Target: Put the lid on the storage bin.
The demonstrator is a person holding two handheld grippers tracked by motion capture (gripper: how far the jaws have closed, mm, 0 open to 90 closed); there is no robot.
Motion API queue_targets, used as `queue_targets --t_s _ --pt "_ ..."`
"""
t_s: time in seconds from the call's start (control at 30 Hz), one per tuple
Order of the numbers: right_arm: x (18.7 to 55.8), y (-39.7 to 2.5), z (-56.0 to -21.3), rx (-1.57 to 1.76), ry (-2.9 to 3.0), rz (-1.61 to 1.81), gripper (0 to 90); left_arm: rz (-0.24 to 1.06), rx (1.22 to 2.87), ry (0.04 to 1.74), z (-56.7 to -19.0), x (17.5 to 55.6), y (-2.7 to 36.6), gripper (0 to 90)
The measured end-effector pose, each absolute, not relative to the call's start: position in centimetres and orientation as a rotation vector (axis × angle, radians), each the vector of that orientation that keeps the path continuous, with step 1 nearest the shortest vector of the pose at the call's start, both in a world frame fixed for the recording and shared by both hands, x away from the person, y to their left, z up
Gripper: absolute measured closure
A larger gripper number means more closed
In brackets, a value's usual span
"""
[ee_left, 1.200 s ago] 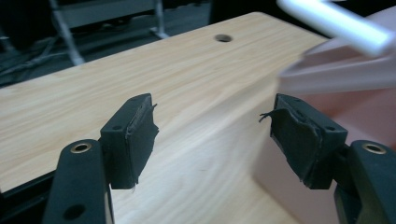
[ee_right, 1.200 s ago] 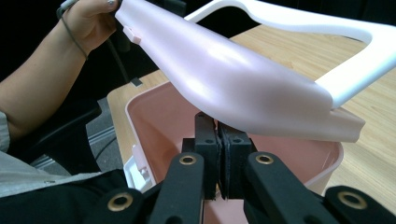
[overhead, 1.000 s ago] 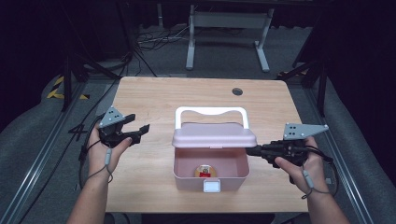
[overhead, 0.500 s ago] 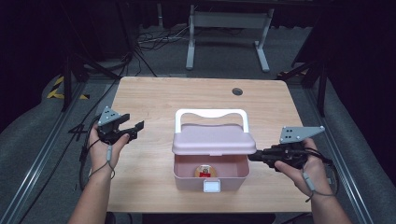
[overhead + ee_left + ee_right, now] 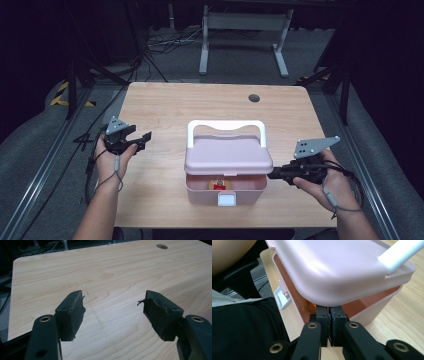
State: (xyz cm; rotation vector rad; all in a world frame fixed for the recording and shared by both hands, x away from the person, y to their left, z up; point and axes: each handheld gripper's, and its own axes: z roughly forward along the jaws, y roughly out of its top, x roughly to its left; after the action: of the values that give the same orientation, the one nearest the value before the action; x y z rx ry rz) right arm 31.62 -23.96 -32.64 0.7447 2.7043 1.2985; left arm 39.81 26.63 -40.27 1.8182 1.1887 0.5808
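Note:
A pink box (image 5: 250,192) with a white handle (image 5: 225,126) sits at the front middle of the table. Its lid (image 5: 227,155) hangs partly raised over the base, and a small red and orange item (image 5: 219,185) shows inside. My right gripper (image 5: 272,174) is shut, its tips at the lid's right front corner. In the right gripper view the shut jaws (image 5: 330,311) sit just under the lid's rim (image 5: 332,267), above the base wall (image 5: 374,307). My left gripper (image 5: 142,139) is held open over bare wood left of the box, with nothing between its fingers (image 5: 72,312).
The wooden table (image 5: 165,105) has a round cable hole (image 5: 254,97) at the back right. A white latch (image 5: 226,200) hangs on the box's front wall. A metal frame (image 5: 245,30) and cables lie on the floor behind the table.
My right gripper has moved down and toward the front edge, and the lid has come lower over the box's opening. The left gripper has hardly shifted.

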Motion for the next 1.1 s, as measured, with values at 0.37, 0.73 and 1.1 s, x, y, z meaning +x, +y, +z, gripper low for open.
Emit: queue_targets --t_s 0.37,0.73,1.1 --pt "31.51 -23.77 -32.86 0.728 2.761 1.218 87.9 0.581 1.829 1.191 -40.45 39.91 26.68 33.0" --pt "31.48 -23.49 -33.26 0.717 2.821 1.132 87.7 0.572 1.846 1.19 -40.65 39.99 26.52 32.6" --pt "31.4 -23.21 -33.63 0.721 2.876 1.057 88.2 0.568 1.879 1.186 -40.97 40.15 26.18 32.0"
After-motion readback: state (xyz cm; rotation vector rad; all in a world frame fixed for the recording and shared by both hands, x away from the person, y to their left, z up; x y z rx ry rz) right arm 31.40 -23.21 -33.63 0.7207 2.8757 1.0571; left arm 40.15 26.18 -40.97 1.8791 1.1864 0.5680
